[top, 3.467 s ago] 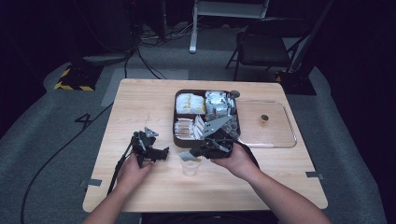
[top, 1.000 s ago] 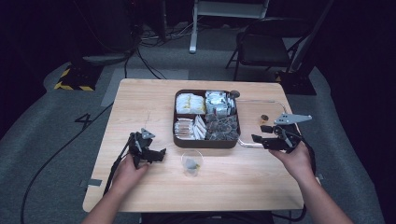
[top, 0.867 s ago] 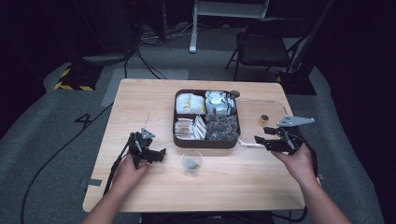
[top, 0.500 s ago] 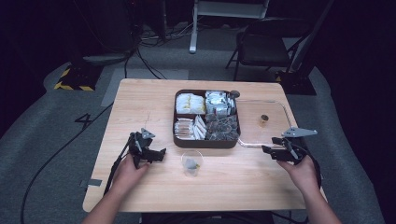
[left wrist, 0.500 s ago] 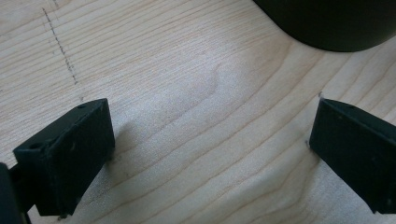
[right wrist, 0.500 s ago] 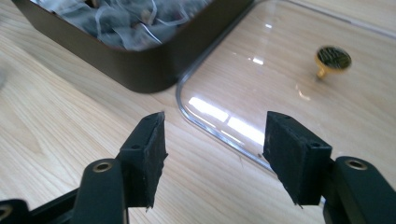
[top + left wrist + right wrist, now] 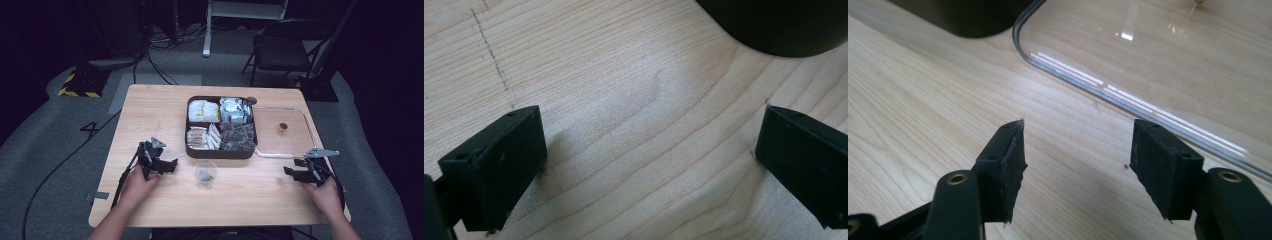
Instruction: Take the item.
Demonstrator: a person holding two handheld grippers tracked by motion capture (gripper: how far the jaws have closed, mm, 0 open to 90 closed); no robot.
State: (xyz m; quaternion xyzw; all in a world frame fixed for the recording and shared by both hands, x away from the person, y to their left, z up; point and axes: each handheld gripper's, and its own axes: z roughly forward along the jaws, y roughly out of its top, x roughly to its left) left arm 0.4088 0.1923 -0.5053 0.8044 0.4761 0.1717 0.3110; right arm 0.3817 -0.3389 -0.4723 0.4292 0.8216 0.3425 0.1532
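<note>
Your right gripper (image 7: 292, 172) sits low over the wooden table (image 7: 150, 110) near its right front corner, and its jaws stand apart with only bare wood between them. The clear lid (image 7: 290, 142) lies flat on the table just ahead of those jaws; in the right gripper view its rounded corner and near edge (image 7: 1083, 75) cross just beyond your fingertips, close to them but not between them and not touching them. That lid rests right against the right side of the dark compartment tray (image 7: 220, 152), which holds packets in its sections. Your left gripper (image 7: 167, 165) rests on the table to the left of the tray, its jaws spread wide and holding nothing; in the left gripper view the tray's dark rounded corner (image 7: 774, 30) shows ahead, well clear of the fingertips. A small clear cup (image 7: 205, 173) stands between your two grippers, just in front of the tray and nearer your left one.
</note>
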